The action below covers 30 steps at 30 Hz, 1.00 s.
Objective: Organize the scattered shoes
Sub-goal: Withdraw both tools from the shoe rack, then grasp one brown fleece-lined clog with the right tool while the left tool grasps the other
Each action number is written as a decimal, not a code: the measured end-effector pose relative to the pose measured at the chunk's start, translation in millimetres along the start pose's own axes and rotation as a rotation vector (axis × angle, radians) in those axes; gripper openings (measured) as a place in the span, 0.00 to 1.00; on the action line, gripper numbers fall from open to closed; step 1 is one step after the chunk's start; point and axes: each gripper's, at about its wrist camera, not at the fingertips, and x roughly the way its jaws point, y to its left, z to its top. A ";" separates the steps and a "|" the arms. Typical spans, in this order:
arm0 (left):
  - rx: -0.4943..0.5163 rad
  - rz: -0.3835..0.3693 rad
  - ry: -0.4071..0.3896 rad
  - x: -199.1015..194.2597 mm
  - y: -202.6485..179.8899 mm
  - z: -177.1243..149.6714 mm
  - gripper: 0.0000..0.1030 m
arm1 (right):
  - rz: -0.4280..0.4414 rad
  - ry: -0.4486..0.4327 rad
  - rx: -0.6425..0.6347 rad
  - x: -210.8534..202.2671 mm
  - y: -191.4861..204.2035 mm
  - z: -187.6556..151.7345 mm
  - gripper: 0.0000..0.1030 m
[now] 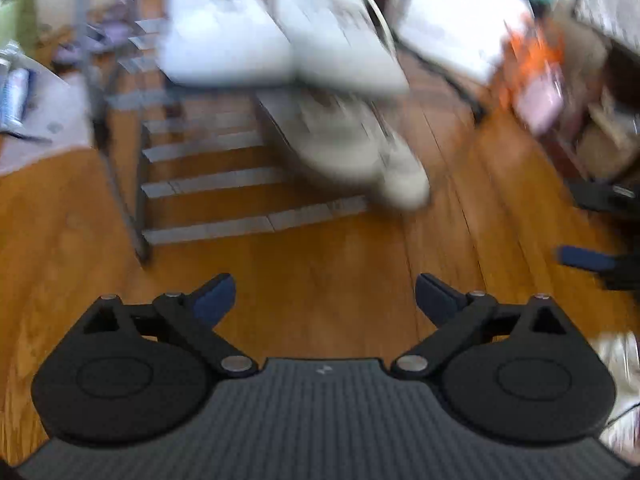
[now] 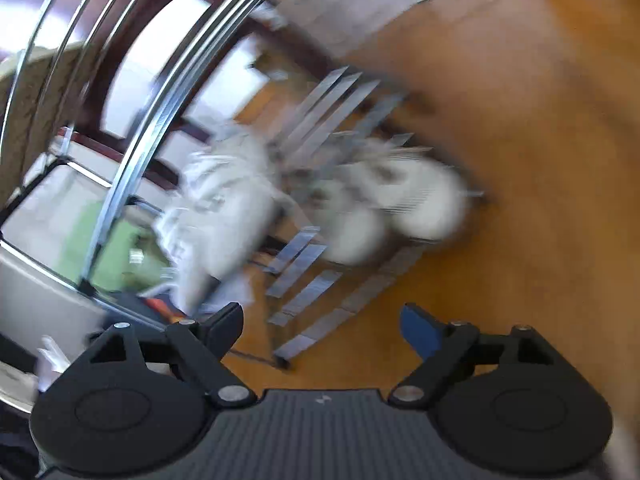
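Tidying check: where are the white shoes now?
Left wrist view, upper centre: white shoes rest on the slatted shoe rack, above the wooden floor.

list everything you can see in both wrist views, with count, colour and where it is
white shoes: at least three, white and off-white, on the slatted rack; too blurred for an exact count
shoe rack: one, grey metal slats, standing on the floor
wooden floor: one, orange-brown, under the rack and both grippers
white panel: one, dark-framed, leaning at the upper right of the left wrist view
clutter: several blurred orange and pink items, right edge of the left wrist view
chrome rails: several, silver, curving across the left of the right wrist view
left gripper: one, black with blue pads, open, nothing between them
right gripper: one, black with blue pad, open, empty
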 end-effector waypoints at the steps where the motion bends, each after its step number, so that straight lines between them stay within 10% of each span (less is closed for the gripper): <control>1: 0.033 -0.003 0.028 3.4 -7.1 -2.7 0.95 | -0.048 -0.024 0.006 -25.2 -16.2 -11.0 0.85; 10: 0.097 -0.060 0.128 19.8 -54.1 -29.1 0.95 | -0.449 0.184 -0.038 -45.5 -115.3 -49.6 0.87; 16: 0.128 0.002 0.155 17.5 -47.7 -43.6 0.95 | -0.361 0.301 -0.087 0.3 -118.1 -51.1 0.87; 22: 0.053 0.027 0.176 18.1 -26.5 -45.5 0.95 | -0.486 0.353 -0.130 54.1 -121.9 -34.4 0.86; 25: 0.058 0.047 0.183 21.6 -23.5 -46.5 0.95 | -0.516 0.259 -0.240 69.5 -108.0 -32.8 0.57; 26: 0.056 0.051 0.182 22.8 -22.5 -46.1 0.95 | -0.503 0.242 -0.285 72.9 -101.6 -34.4 0.22; 30: 0.042 0.054 0.173 24.3 -17.9 -42.1 0.95 | -0.337 0.197 -0.269 86.0 -76.2 -27.4 0.13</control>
